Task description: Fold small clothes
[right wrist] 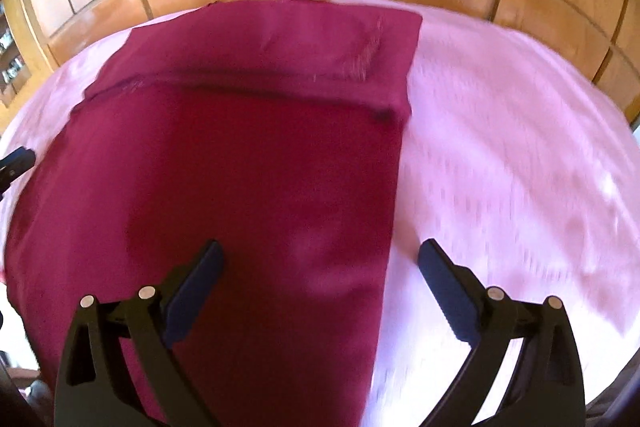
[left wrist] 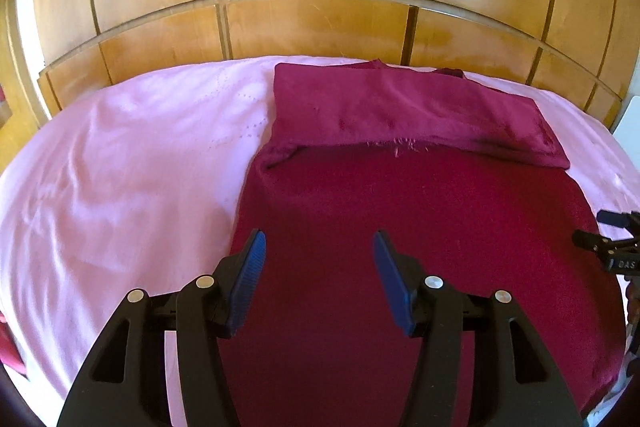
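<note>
maroon garment (left wrist: 420, 227) lies on pink-sheeted bed (left wrist: 120, 167).

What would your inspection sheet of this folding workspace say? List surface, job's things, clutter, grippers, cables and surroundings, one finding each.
Surface: pink sheet over a bed, lightly wrinkled.
Job's things: one dark red garment lying flat, its far end folded back toward the near side.
Clutter: nothing seen.
Grippers: left gripper open above the garment, nothing between its fingers; right gripper wide open, straddling the garment's right edge, gripping nothing.
Cables: nothing seen.
Surroundings: wooden panelled headboard behind the bed.
</note>
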The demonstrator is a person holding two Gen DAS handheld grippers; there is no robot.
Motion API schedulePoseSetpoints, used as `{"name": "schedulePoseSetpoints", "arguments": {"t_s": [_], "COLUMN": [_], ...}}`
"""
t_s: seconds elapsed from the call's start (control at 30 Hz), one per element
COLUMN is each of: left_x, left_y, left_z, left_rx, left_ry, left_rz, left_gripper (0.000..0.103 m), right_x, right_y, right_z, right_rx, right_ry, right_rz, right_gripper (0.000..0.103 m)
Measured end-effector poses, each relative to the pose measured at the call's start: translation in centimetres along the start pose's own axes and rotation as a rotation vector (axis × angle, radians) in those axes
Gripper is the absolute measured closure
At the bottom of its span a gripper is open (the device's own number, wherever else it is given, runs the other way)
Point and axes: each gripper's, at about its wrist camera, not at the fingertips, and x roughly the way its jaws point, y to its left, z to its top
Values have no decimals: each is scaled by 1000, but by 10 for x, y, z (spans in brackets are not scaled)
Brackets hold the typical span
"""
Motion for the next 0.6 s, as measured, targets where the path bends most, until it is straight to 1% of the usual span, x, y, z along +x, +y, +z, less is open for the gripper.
{"name": "schedulePoseSetpoints", "arguments": {"t_s": [0.03,0.1,0.2,0.23,0.3,0.37,0.47,0.6], "left_x": [-1,-6,-9,-10,-12,-16,-27,-42], "left_y": [1,2,6,8,14,23,36,53], "left_z": [-2,-10,-22,-27,-38,-50,-68,-89], "left_rx": [3,6,-1,-4,-16,-26,-44,-93], "left_ry": [1,5,25,31,49,67,87,131], "left_rz": [-1,3,2,7,16,19,12,-65], "left_gripper": [48,48,48,48,48,48,48,48], "right_x": [-4,-9,-20,-23,-32,-39,-49,-56], "right_y": [-3,-6,-10,-11,-11,-10,-5,1], "right_z": [-8,-17,-32,-34,-41,-50,-64,-81], "right_rx": [15,33,55,60,92,107,116,114], "right_ry": [11,20,32,36,51,75,108,137], "right_rz": [30,54,107,121,184,245,307,339], "right_gripper": [5,6,10,14,20,28,34,44]}}
